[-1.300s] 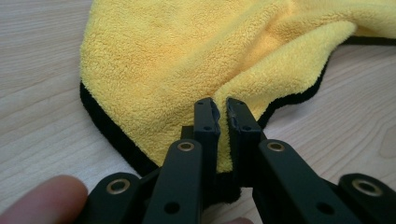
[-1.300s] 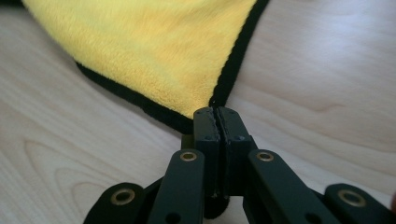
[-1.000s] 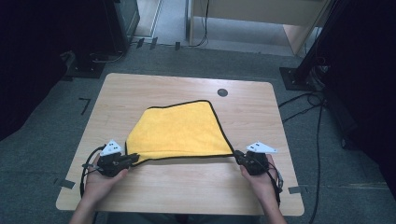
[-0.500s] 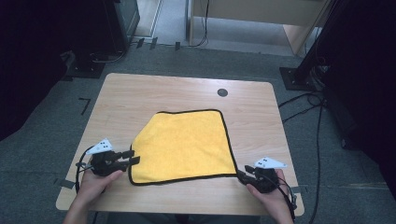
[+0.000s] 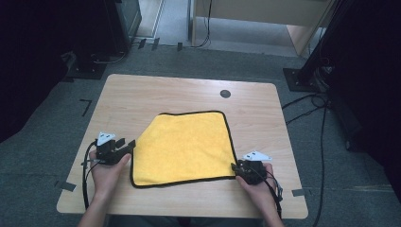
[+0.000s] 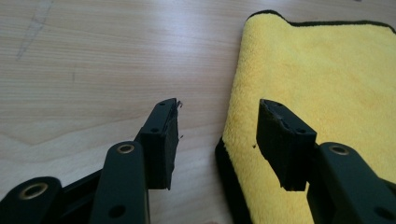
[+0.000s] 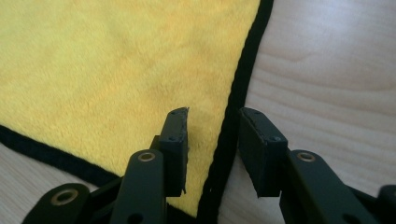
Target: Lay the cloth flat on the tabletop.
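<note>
A yellow towel (image 5: 187, 146) with a black hem lies flat on the wooden table (image 5: 189, 92). My left gripper (image 5: 129, 144) sits at the towel's left edge near the front corner. In the left gripper view its jaws (image 6: 217, 123) have just been opening and stand apart over the towel's hem (image 6: 231, 182), not pressing on it. My right gripper (image 5: 235, 167) rests at the front right corner. In the right gripper view its jaws (image 7: 212, 128) have just been closing a little, with the towel (image 7: 116, 60) and its hem between them, untouched by the pads.
A small black round disc (image 5: 225, 93) is set into the table behind the towel. Bare wood surrounds the towel on all sides. Cables (image 5: 314, 101) and dark stands (image 5: 302, 78) lie on the grey floor beyond the table's right and far edges.
Both grippers let go of the towel's front corners and opened. The towel, first stretched and raised between them, now lies flat, spread toward the front edge. Both hands dropped back slightly.
</note>
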Demonstrator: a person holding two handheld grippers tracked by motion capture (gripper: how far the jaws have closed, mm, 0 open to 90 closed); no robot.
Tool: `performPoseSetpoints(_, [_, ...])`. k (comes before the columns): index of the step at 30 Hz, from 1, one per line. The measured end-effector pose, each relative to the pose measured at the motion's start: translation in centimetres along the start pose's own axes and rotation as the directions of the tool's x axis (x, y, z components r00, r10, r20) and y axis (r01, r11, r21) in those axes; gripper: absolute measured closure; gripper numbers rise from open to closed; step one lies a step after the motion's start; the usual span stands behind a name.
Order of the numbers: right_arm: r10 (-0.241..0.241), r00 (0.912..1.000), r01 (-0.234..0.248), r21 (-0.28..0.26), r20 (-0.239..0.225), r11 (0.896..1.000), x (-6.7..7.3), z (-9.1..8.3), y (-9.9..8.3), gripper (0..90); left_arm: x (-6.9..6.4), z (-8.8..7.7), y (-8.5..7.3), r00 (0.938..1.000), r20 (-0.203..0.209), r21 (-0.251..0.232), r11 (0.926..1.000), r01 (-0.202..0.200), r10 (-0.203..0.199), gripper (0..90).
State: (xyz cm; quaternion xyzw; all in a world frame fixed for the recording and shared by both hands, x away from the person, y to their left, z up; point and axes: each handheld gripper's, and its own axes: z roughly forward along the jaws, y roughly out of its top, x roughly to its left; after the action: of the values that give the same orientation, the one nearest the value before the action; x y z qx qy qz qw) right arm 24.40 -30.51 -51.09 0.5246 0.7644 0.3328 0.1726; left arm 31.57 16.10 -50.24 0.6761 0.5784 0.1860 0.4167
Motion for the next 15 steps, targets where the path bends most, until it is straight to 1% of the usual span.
performPoseSetpoints(2, [0.003, 1.0, -0.003, 0.005, -0.001, 1.0, 0.0, -0.2, -0.2, 67.2, -0.5, 0.5, 0.2, 0.9998, -0.005, 0.003, 0.9998, -0.019, 0.019, 48.2])
performPoseSetpoints(3, [0.003, 1.0, -0.003, 0.005, 0.0, 1.0, 0.0, -0.3, -0.3, 67.7, -0.8, 0.9, 0.3, 0.9994, -0.015, 0.009, 0.9994, -0.032, 0.032, 47.8])
performPoseSetpoints(4, [0.004, 1.0, -0.004, 0.002, 0.004, 1.0, 0.0, -0.5, -0.5, 68.8, -1.0, 1.2, 0.4, 0.999, -0.022, 0.017, 0.9992, -0.037, 0.038, 47.8])
performPoseSetpoints(5, [0.015, 0.9999, -0.015, 0.0, 0.003, 1.0, 0.0, -0.7, -0.7, 70.3, -1.2, 1.5, 0.4, 0.9989, -0.022, 0.013, 0.9991, -0.041, 0.041, 47.9])
performPoseSetpoints(7, [0.012, 0.9999, -0.012, -0.006, 0.008, 1.0, 0.0, -1.2, -1.3, 72.8, -1.7, 2.2, 0.5, 0.9979, -0.031, 0.04, 0.9977, -0.055, 0.057, 48.4])
performPoseSetpoints(9, [0.014, 0.9999, -0.014, 0.001, 0.009, 1.0, 0.1, -1.8, -1.9, 74.1, -2.3, 2.7, 0.4, 0.9967, -0.015, 0.06, 0.9951, -0.079, 0.08, 51.2])
performPoseSetpoints(10, [0.014, 0.9999, -0.014, 0.003, 0.007, 1.0, 0.0, -2.0, -2.1, 73.6, -2.6, 2.9, 0.3, 0.9952, -0.017, 0.077, 0.9925, -0.095, 0.097, 54.3])
performPoseSetpoints(11, [0.022, 0.9997, -0.023, 0.005, 0.004, 1.0, 0.0, -2.2, -2.2, 71.9, -2.9, 3.0, 0.1, 0.9905, -0.043, 0.085, 0.9883, -0.127, 0.131, 59.4])
performPoseSetpoints(12, [0.034, 0.9994, -0.034, 0.007, 0.005, 0.999, -0.2, -2.3, -2.3, 68.3, -3.0, 2.9, 0.1, 0.9894, -0.05, 0.08, 0.988, -0.132, 0.137, 63.4])
performPoseSetpoints(13, [0.042, 0.9991, -0.042, 0.003, 0.008, 0.999, -0.3, -2.4, -2.3, 66.1, -2.9, 2.7, 0.2, 0.9902, -0.051, 0.069, 0.9895, -0.127, 0.13, 67.7])
performPoseSetpoints(14, [0.052, 0.9986, -0.052, -0.008, 0.008, 0.999, -0.5, -2.5, -2.3, 65.1, -2.8, 2.5, 0.3, 0.9919, -0.05, 0.049, 0.9923, -0.114, 0.117, 73.9])
performPoseSetpoints(15, [0.061, 0.9981, -0.06, -0.033, 0.007, 0.998, -0.6, -2.6, -2.1, 64.5, -2.9, 2.2, 0.4, 0.9929, -0.041, 0.028, 0.9935, -0.11, 0.111, 80.1])
